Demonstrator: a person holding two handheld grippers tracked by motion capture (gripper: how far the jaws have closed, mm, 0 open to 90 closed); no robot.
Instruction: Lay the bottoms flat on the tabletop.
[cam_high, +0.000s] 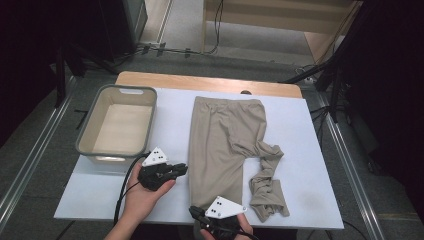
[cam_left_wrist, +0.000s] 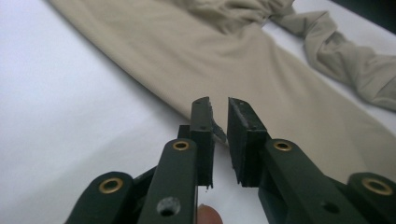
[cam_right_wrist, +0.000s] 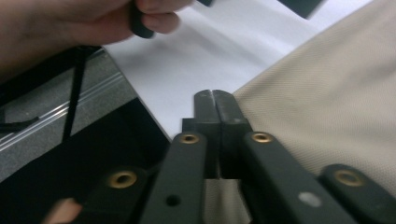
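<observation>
Both grippers, left (cam_high: 172, 171) slightly parted and empty, right (cam_high: 196, 212) closed empty, hovered by the beige trousers (cam_high: 220, 145), probably needing hem grabs next.

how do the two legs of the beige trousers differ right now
The left leg lies flat and straight, running from the waistband down to the near table edge. The right leg is twisted and bunched into a rope-like crumple, bent outward from the crotch and ending in a wrinkled heap. The left leg looks smooth; the right leg is full of folds. Both are the same beige cloth, resting on the white table.
</observation>
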